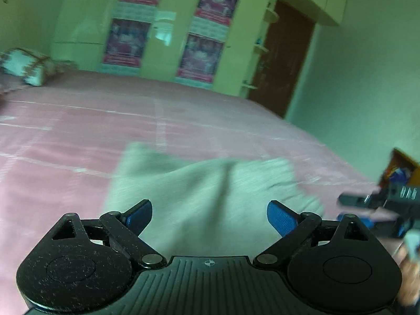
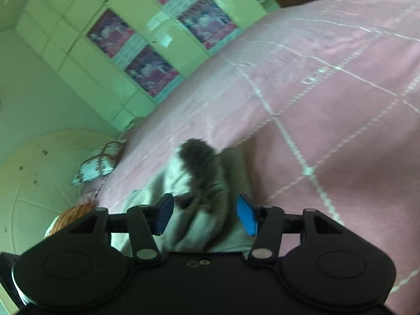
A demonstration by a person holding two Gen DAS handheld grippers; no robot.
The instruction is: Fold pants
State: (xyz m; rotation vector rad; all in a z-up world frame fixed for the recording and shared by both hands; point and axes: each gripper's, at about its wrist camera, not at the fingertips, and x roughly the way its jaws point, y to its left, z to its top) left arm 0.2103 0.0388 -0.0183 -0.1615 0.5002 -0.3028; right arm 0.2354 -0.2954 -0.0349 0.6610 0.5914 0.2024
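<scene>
While both tongs, left tongs (image 1: pixel 209 216) and right tongs (image 2: pixel 204 215), gape apart holding nothing, I'd pinch the pale pants (image 1: pixel 199 183) on the bed (image 1: pixel 78 131) at matching edge corners.

Left gripper (image 1: pixel 209 216): matte black body, ribbed centre plate with a small white crosshair mark, two round scuffed housings, triangular cut-outs, silver pivot pins, black linkage arms ending in blue textured pads (image 1: pixel 282 218).

Right gripper (image 2: pixel 204 215): same black build, smooth centre plate with two small ring marks, silver pivot pins, blue pads (image 2: pixel 246 216) on black arms.

Skin: blurred patch at left-wrist view's right edge.
</scene>
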